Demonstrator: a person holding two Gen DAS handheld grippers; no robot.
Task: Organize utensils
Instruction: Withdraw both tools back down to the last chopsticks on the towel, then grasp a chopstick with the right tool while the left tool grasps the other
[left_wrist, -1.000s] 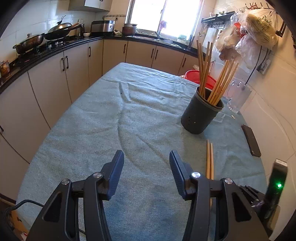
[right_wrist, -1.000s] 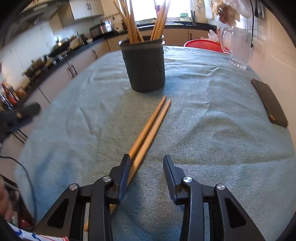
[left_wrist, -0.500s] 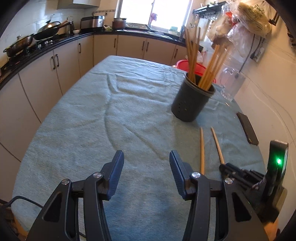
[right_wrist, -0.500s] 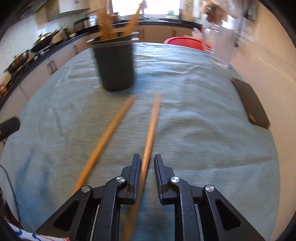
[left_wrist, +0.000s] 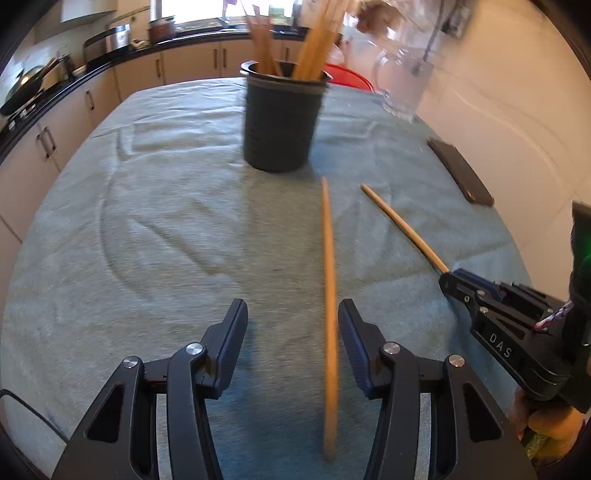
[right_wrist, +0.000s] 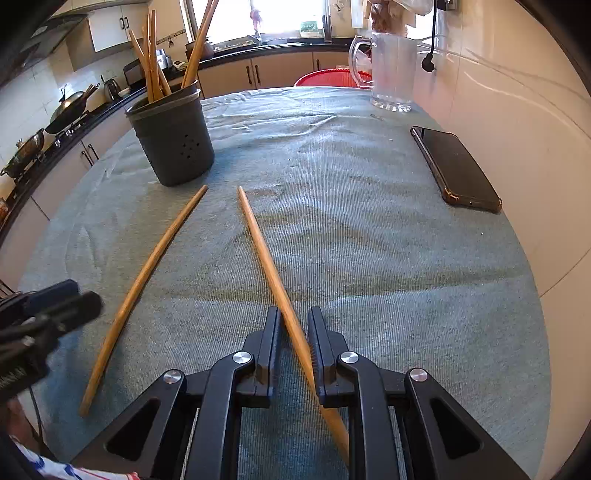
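Two tan wooden chopsticks (right_wrist: 144, 277) lie on the teal ribbed tablecloth (right_wrist: 369, 240) near the dark grey perforated utensil holder (right_wrist: 171, 142); right of the holder, a black phone (right_wrist: 456, 168); behind it, a red basin (right_wrist: 332, 78).

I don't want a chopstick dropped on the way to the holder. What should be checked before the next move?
1. Right claw closed on its chopstick: ok.
2. Chopstick seated straight in that claw: not ok, it runs slanted between the pads.
3. Left claw open around the other chopstick: ok, not gripped yet.
4. Room in the holder: cannot tell; several chopsticks stand in it.
5. Phone off the path: ok, it lies by the wall.
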